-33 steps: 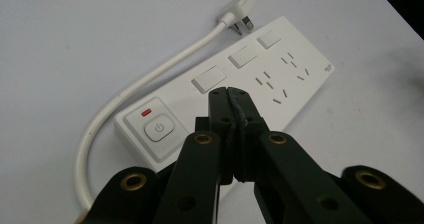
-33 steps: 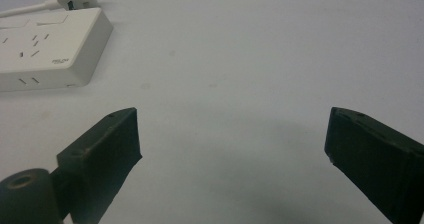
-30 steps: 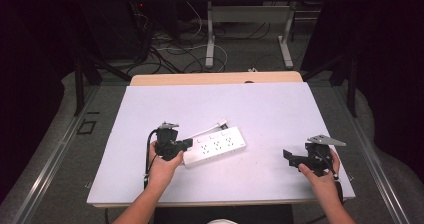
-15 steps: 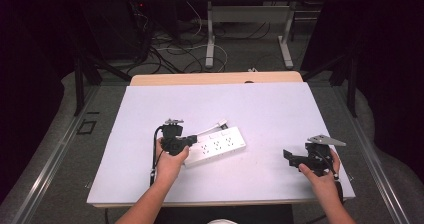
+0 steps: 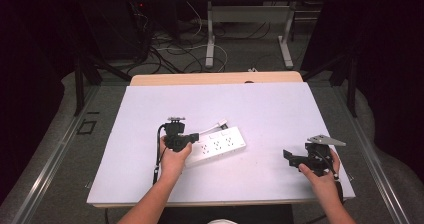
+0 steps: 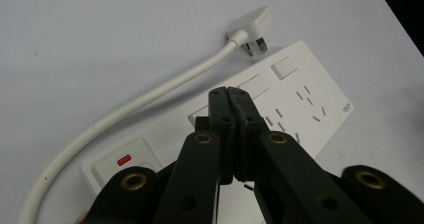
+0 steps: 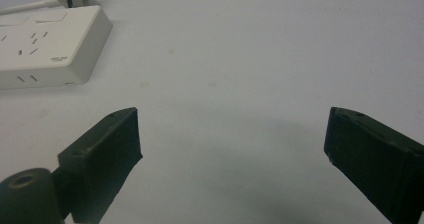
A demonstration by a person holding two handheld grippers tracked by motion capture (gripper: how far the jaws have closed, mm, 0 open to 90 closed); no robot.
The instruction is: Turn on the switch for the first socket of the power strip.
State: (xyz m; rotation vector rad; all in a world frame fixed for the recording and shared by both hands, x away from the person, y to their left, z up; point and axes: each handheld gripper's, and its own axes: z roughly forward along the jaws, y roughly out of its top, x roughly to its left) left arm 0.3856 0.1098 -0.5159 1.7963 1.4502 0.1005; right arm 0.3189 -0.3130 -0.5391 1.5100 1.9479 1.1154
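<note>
Hovering over the white power strip mid-counter, left tool has jaws pressed together, empty. Right tool gapes wide, well apart, near the counter's right edge.

One white power strip, one plug, one table, two claws

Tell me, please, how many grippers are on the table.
2. The left gripper is over the near end of the white power strip, jaws shut. The right gripper is near the table's right edge, jaws open.
</note>
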